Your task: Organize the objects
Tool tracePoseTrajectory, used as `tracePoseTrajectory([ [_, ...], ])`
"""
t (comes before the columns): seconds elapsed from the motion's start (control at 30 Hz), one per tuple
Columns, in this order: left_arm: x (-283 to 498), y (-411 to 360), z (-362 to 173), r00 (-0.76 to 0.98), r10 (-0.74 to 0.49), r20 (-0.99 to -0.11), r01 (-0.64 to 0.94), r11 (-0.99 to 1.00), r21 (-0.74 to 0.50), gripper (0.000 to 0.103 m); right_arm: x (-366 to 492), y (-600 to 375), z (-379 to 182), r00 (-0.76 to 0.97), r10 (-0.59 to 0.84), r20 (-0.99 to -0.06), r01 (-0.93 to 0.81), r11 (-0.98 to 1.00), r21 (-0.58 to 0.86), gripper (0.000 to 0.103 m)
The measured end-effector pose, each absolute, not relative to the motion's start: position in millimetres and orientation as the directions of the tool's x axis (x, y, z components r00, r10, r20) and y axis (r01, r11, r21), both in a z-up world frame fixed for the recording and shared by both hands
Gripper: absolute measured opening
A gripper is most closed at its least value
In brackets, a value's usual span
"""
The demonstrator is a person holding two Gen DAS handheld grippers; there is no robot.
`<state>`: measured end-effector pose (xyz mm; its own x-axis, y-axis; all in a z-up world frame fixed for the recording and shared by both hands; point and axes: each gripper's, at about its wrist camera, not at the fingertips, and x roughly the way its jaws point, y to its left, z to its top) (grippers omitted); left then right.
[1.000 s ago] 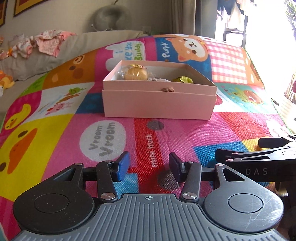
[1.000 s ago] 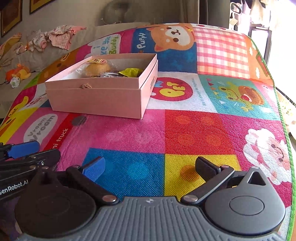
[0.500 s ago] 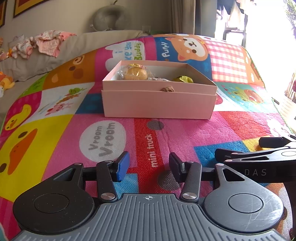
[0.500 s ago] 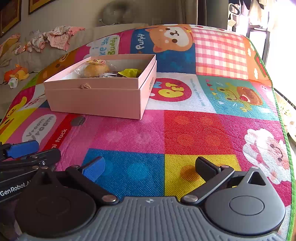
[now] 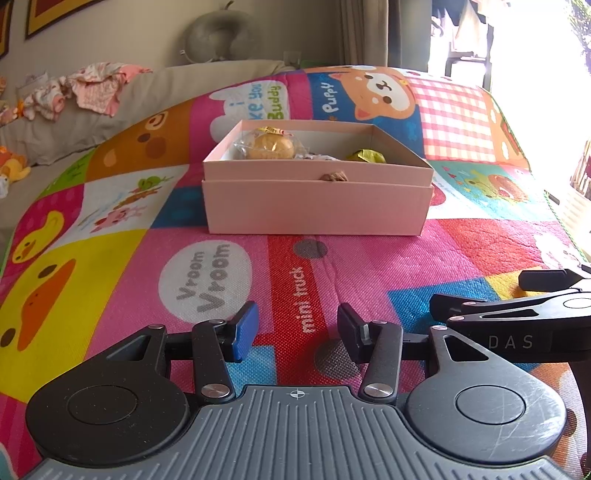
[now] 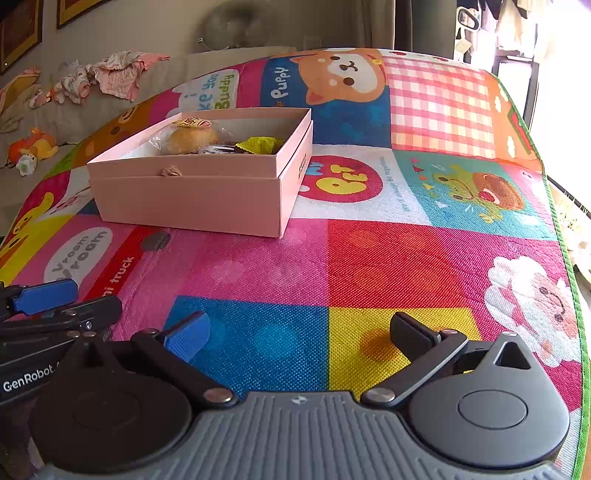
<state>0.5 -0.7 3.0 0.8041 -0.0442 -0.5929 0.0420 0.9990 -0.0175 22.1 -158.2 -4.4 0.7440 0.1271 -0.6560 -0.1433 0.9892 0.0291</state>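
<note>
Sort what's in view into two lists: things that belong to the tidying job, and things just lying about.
Job:
pink box
wrapped bun inside it
yellow-green packet inside it
left gripper, open
right gripper, open

Lying about:
play mat
crumpled clothes
orange plush toy
grey neck pillow

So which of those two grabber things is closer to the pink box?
Left, though only slightly. The left gripper points straight at the pink box, which lies ahead across the mat. The right gripper sits beside it, with the box ahead and off to its left.

Matt pink cardboard box (image 5: 317, 206) on a coarse woven mat (image 5: 369, 266); bun (image 5: 269, 147) in glossy clear plastic.
</note>
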Motion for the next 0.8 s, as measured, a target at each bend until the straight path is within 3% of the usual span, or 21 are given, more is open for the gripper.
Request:
tracePoseTrajectory([
  [0.8, 1.2, -1.1, 1.2, 0.805, -0.038, -0.592, 0.041, 0.999, -0.008, 0.052, 23.2, -158.3, -4.6, 0.744, 0.127, -0.656, -0.143, 0.989, 0.029, 0.103],
])
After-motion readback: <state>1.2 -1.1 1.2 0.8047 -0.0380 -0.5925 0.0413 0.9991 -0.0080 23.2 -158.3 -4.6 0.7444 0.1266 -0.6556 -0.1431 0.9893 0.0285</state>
